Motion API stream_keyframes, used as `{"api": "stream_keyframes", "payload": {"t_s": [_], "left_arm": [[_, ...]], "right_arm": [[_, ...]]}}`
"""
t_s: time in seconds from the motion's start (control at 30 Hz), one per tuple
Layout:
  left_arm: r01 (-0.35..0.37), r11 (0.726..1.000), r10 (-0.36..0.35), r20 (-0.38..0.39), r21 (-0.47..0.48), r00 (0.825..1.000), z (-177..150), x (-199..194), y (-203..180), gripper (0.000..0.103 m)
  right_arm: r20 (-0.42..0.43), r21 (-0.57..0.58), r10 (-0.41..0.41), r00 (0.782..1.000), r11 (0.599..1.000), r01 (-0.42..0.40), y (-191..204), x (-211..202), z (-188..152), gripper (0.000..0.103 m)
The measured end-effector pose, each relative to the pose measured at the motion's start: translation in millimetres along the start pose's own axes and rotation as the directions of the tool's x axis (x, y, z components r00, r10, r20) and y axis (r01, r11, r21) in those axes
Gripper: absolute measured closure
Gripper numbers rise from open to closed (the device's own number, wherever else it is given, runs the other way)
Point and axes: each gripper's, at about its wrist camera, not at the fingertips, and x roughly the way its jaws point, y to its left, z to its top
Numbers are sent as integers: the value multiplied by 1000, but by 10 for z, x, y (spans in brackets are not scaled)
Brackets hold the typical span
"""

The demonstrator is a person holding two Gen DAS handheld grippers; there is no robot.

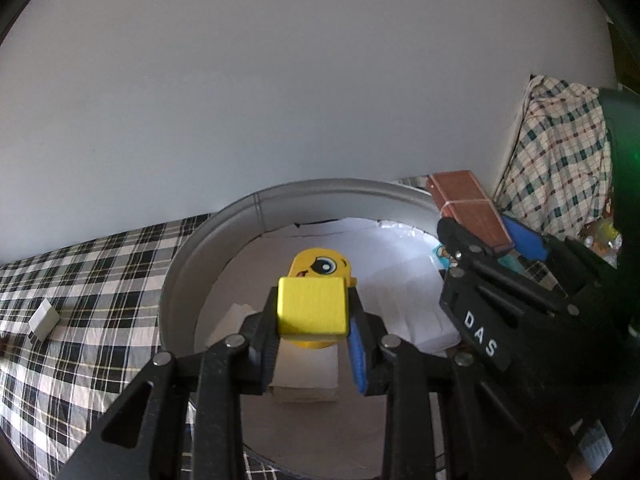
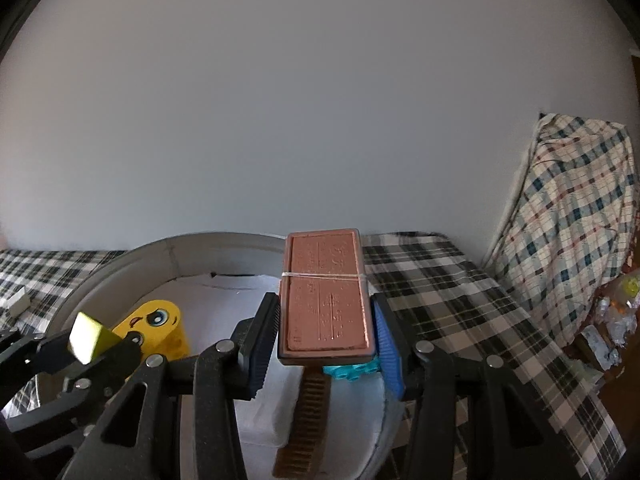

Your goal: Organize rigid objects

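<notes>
My left gripper (image 1: 314,312) is shut on a yellow block (image 1: 312,306) and holds it above a round grey bin (image 1: 248,204). A yellow toy with a cartoon face (image 1: 320,266) lies in the bin under it. My right gripper (image 2: 326,320) is shut on a flat brown box with a rubber band (image 2: 326,300), held over the bin's right side (image 2: 160,248). The brown box also shows in the left wrist view (image 1: 468,208). The yellow block (image 2: 88,338) and the face toy (image 2: 160,320) show at the left of the right wrist view.
The bin holds white boxes (image 1: 404,304), a brown comb (image 2: 308,420) and a turquoise brick (image 2: 352,370). It stands on a black-and-white plaid cloth (image 1: 80,280). A small white block (image 1: 44,320) lies on the cloth at the left. A plaid-covered object (image 2: 580,220) stands at the right.
</notes>
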Motion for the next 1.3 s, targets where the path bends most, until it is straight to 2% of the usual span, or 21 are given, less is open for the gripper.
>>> {"api": "stream_keyframes", "payload": {"t_s": [0.27,0.5,0.6,0.63,0.7,0.73,0.83,0.93,1.07,1.2,1.3], "left_arm": [[-10,1000,10,-17,7,1000,38,62,3,75],[-8,1000,9,-57,9,998,173,200,76,75],[-31,998,36,-84,62,996,232,291,48,73],[-38,997,45,-98,70,994,235,327,45,69],[-55,995,66,-146,78,987,218,447,59,54],[-70,994,82,-167,80,982,212,490,71,47],[-111,991,121,-168,69,978,225,484,88,34],[-97,995,99,-171,21,980,229,467,173,23],[-48,997,36,-165,-65,986,246,393,290,1],[-41,997,32,-124,-65,992,258,264,302,1],[-44,997,36,-104,-68,994,247,208,302,1]], "right_arm": [[-75,-9,35,997,999,-36,30,132,-40,54],[-85,-24,41,996,999,-43,55,144,-40,54],[-99,-25,46,994,999,-48,59,178,-35,54],[-108,-20,63,992,998,-65,54,196,-35,54],[-97,0,90,991,996,-90,20,199,-21,54],[-91,4,74,993,997,-74,0,206,-17,53],[-124,11,83,989,997,-82,-55,287,-11,48],[-105,46,89,990,995,-84,-125,260,-8,44],[-82,100,95,992,991,-87,-237,224,7,39],[-55,164,141,989,978,-130,-342,194,17,35],[-29,166,127,992,979,-120,-333,134,10,29]]}}
